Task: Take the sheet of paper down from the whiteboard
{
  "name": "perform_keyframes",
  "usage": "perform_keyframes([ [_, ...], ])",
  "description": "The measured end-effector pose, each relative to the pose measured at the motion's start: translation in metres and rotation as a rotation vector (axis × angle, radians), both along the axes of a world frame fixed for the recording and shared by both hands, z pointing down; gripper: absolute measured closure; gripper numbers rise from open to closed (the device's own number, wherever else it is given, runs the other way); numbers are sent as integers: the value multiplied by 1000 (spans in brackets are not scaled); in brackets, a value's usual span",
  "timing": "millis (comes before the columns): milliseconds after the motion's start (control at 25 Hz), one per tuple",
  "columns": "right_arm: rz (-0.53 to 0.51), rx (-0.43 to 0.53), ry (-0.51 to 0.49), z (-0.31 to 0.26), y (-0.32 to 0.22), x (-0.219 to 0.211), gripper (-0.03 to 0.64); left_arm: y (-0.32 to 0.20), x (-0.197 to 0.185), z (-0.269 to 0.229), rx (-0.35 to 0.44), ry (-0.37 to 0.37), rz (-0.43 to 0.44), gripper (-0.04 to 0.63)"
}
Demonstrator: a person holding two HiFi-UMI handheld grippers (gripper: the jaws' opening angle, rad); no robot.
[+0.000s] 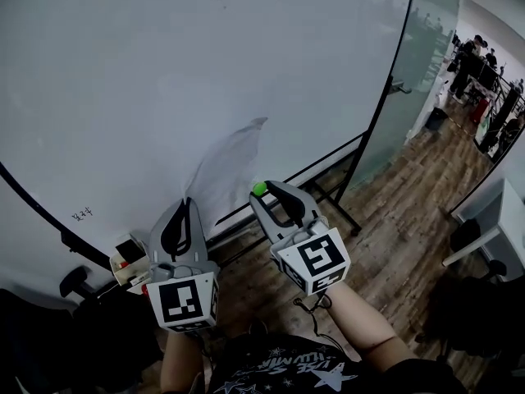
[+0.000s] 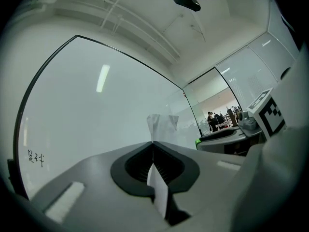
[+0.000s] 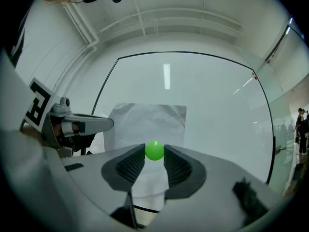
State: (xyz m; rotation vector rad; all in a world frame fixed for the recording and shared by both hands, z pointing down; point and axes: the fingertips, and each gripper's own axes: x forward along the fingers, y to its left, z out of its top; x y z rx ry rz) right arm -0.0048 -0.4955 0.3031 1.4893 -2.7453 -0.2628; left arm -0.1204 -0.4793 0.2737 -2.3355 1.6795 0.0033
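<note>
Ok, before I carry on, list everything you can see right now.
whiteboard: one, white with a black frame, fills the upper left of the head view
sheet of paper: one, white, curling in front of the whiteboard
green ball: one, green, just right of the sheet of paper
tray: one, white, holds dark and red items, at the whiteboard's lower left
glass wall: one, clear, right of the whiteboard
floor: brown wood, lower right
table: one, white, right edge
people: several, dark clothes, far upper right
left gripper: one, grey, fingers shut on the sheet of paper
right gripper: one, grey, fingers shut on the green ball
</note>
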Motion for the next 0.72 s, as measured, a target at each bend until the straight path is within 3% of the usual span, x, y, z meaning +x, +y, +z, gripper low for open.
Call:
perform_keyframes([
  [240, -12, -20, -11, 10, 49, 19, 485, 46, 7, 17, -33, 31, -16, 586],
  [720, -20, -34, -46, 21, 175, 65, 485, 175, 42, 33, -61, 28, -16, 586],
])
